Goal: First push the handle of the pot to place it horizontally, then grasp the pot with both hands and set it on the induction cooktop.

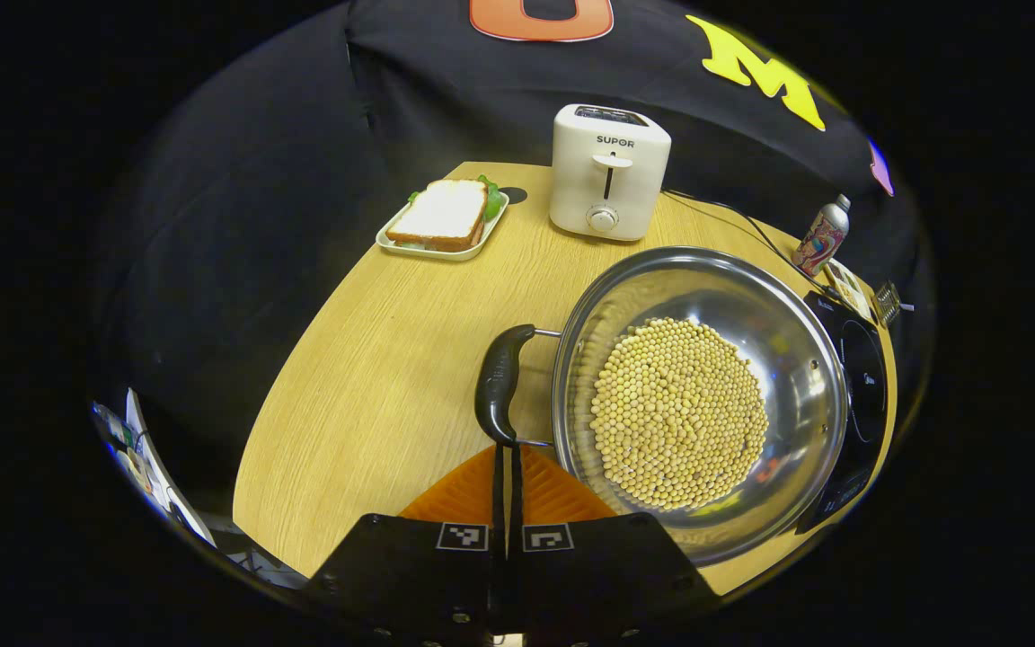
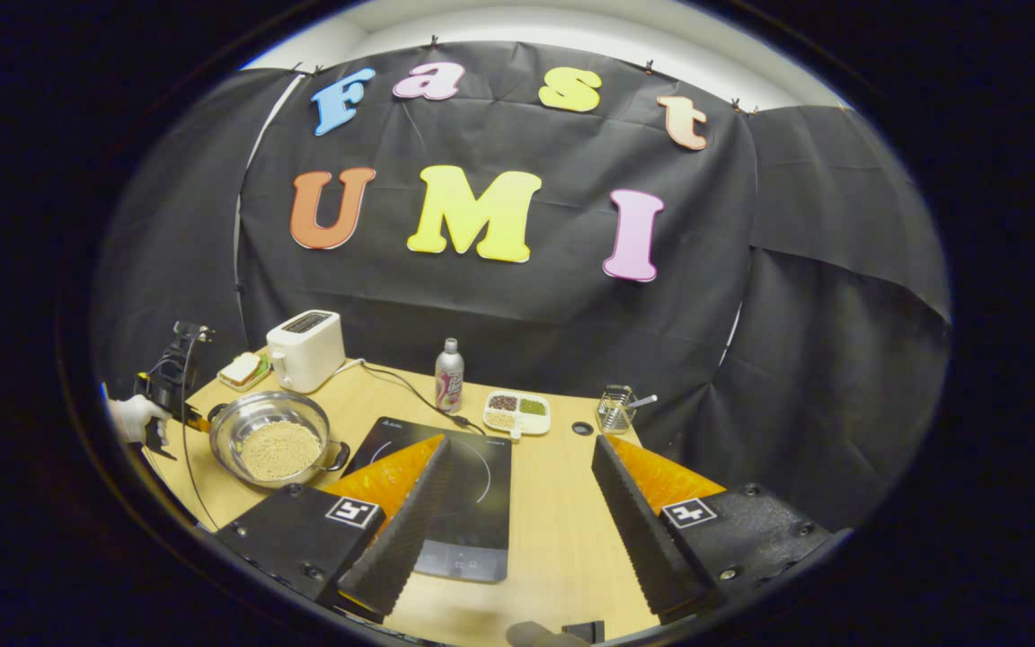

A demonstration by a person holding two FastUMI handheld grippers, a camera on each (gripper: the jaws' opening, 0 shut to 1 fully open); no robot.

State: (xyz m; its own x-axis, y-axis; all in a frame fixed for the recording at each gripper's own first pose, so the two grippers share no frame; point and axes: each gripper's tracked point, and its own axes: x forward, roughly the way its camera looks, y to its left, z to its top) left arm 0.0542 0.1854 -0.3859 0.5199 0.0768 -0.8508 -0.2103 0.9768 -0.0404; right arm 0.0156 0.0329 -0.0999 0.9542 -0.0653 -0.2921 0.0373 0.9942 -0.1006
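Observation:
A steel pot point(image 1: 805, 359) holding soybeans point(image 1: 679, 413) sits on the wooden table point(image 1: 374, 359), just left of the black induction cooktop point(image 1: 868, 386). Its black side handle point(image 1: 499, 377) stands nearly upright on its wire loop. My left gripper point(image 1: 508, 447) is shut with nothing between its fingers, and its tips rest against the handle's near end. In the right gripper view the pot point(image 2: 234, 429) is at the left, with a gloved hand point(image 2: 133, 418) holding the left gripper point(image 2: 196, 417) beside it. My right gripper point(image 2: 522, 445) hangs open above the cooktop point(image 2: 482, 512), well away from the pot.
A white toaster point(image 1: 609, 171) and a tray with a sandwich point(image 1: 442, 216) stand behind the pot. A spray bottle point(image 2: 449, 376), a divided snack tray point(image 2: 517, 412), a wire holder point(image 2: 614, 409) and a power cable point(image 2: 401, 382) sit at the table's back.

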